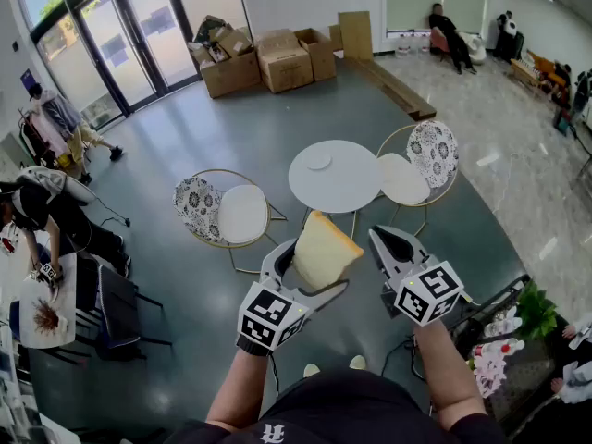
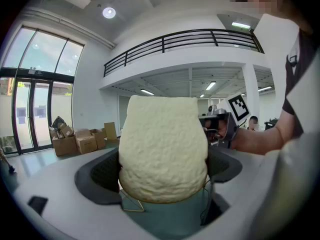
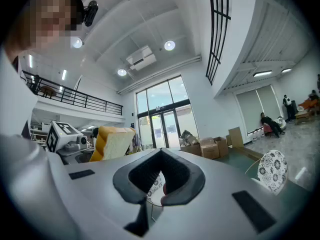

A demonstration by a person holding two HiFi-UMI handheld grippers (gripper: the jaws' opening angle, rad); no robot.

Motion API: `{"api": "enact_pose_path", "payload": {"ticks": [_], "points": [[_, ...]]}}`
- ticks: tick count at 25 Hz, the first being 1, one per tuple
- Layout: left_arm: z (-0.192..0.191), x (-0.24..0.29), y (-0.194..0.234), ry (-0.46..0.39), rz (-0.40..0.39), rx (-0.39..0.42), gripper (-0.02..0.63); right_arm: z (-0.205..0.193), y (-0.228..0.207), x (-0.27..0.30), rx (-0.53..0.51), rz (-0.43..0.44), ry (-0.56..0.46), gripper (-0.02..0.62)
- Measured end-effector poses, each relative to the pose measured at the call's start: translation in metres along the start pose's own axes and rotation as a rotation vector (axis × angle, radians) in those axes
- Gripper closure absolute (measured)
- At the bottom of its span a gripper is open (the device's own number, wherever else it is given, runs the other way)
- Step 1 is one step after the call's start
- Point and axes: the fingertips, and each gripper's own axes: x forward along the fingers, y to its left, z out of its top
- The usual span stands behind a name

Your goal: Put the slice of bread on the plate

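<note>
A thick slice [image 1: 324, 250], pale cream with golden crust, is clamped in the wide-spread fingers of the left gripper [image 1: 309, 267]; those of the right gripper [image 1: 388, 240] are closed, empty.

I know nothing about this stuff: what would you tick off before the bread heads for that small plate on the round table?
1. Slice of bread gripped by the left tool: ok, its jaws press on the slice's sides.
2. Grip firm enough for the trip: cannot tell.
3. Plate free of other things: ok, it sits bare on the round table.
4. Right tool out of the way: ok, shut, empty, apart from the bread.
5. Way to the table open: ok, the chairs stand to either side of it.
</note>
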Motion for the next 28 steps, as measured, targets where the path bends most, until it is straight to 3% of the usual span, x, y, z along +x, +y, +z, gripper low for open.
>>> {"api": "enact_pose_path", "payload": {"ticks": [18,28], "points": [[0.003,0.014,0.009,-0.007,-0.004,-0.019,0.084,0.008,-0.011,0.009,0.022,-0.021,-0.027,0.591],[-0.005,0.031,0.02,0.016,0.032,-0.046,0.084,0.0,-0.027,0.016,0.032,-0.031,-0.015,0.589]]}}
